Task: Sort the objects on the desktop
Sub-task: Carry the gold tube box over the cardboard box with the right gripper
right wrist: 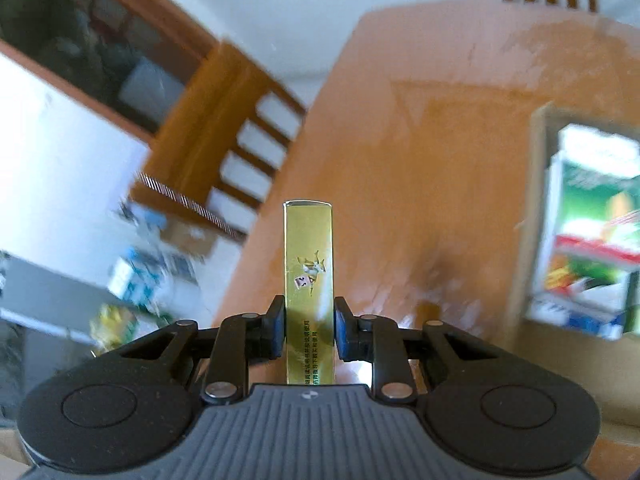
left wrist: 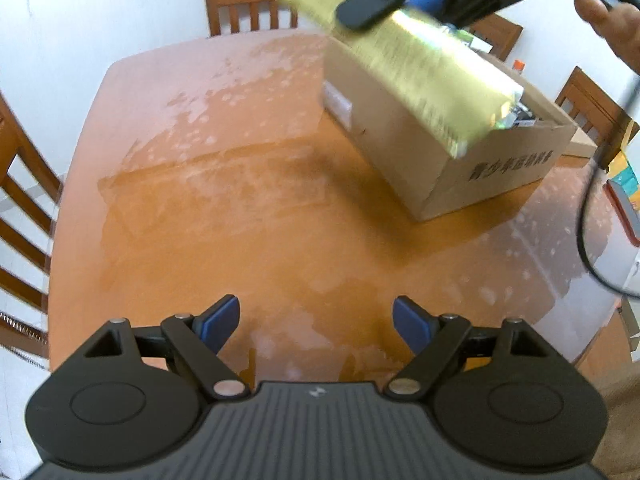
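My right gripper (right wrist: 309, 328) is shut on a flat gold box (right wrist: 308, 280), its blue pads pressing both broad faces; the box stands on edge between them. In the left wrist view that same gold box (left wrist: 404, 60) hangs blurred in the air above the open cardboard box (left wrist: 460, 168), held by the right gripper (left wrist: 416, 4) at the top. The cardboard box (right wrist: 536, 208) shows green and white packets inside at the right edge. My left gripper (left wrist: 316, 324) is open over the bare orange table (left wrist: 240, 220), nothing between its fingers.
Wooden chairs (left wrist: 250, 0) stand around the table, one at the far side, one at the left (left wrist: 20, 216) and others behind the carton. A black cable (left wrist: 592, 216) loops at the right. A person's hand (left wrist: 612, 28) shows top right. Clutter lies on the floor (right wrist: 144, 276).
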`<state>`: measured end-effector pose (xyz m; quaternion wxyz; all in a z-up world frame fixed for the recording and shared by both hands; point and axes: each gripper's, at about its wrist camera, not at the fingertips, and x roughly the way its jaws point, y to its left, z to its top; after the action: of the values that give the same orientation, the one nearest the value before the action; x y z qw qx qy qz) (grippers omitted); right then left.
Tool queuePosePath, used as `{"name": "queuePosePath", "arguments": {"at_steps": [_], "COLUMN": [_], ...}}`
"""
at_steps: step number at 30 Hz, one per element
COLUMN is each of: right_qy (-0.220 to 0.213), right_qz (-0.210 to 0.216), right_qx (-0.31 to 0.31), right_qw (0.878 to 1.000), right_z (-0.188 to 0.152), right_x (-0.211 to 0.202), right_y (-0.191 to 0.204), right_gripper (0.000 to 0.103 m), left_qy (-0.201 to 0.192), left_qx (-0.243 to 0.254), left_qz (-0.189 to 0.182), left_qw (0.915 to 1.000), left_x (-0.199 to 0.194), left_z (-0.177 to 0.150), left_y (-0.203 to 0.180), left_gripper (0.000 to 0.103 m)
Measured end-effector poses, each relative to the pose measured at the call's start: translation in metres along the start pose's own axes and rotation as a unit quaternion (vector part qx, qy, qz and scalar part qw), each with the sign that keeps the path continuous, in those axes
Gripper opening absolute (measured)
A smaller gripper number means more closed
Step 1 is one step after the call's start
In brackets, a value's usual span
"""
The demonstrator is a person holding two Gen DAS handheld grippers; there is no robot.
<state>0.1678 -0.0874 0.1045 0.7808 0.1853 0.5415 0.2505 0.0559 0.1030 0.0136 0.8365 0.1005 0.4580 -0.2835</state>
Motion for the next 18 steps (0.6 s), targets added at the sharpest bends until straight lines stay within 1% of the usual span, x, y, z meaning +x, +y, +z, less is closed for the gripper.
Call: {"name": "queuePosePath", "arguments": {"at_steps": [2, 4, 7, 9, 12, 15, 18], "right_qy": [-0.018, -0.031, -0.027, -0.01, 0.026, 0.066, 0.106], "right_qz": [-0.002, -0.015, -0.039, -0.05, -0.064, -0.066, -0.066], "right_qx": [0.004, -0.002, -0.023, -0.046, -0.094, -0.151, -0.202], "right_qw": [1.0, 0.999, 0.999, 0.998, 0.993, 0.984, 0.971], "right_z": [0.005, 0.008, 0.013, 0.015, 0.017, 0.02, 0.022], "right_x": [-0.025, -0.048, -0.071, -0.08, -0.075, -0.072, -0.069], "right_y": [-0.019, -0.039, -0.065, -0.08, -0.092, -0.104, -0.105], "right_gripper": [0.028, 0.028, 0.028, 0.028, 0.028, 0.028, 0.028], "left_qy": [-0.006, -0.012, -0.015, -0.015, -0.01, -0.002, 0.005], "left_qx": [0.005, 0.008, 0.011, 0.012, 0.008, -0.002, -0.021], "left_qz": [-0.002, -0.005, -0.009, -0.01, -0.006, 0.004, 0.015], "left_qw": [1.0, 0.9999, 0.9998, 0.9998, 0.9999, 1.0, 0.9997], "left_x": [0.001, 0.002, 0.007, 0.013, 0.022, 0.029, 0.03], "left_z": [0.008, 0.015, 0.026, 0.033, 0.038, 0.043, 0.045], "left_y": [-0.013, -0.027, -0.049, -0.065, -0.084, -0.099, -0.112], "left_gripper": [0.084, 0.084, 0.084, 0.084, 0.084, 0.084, 0.084]}}
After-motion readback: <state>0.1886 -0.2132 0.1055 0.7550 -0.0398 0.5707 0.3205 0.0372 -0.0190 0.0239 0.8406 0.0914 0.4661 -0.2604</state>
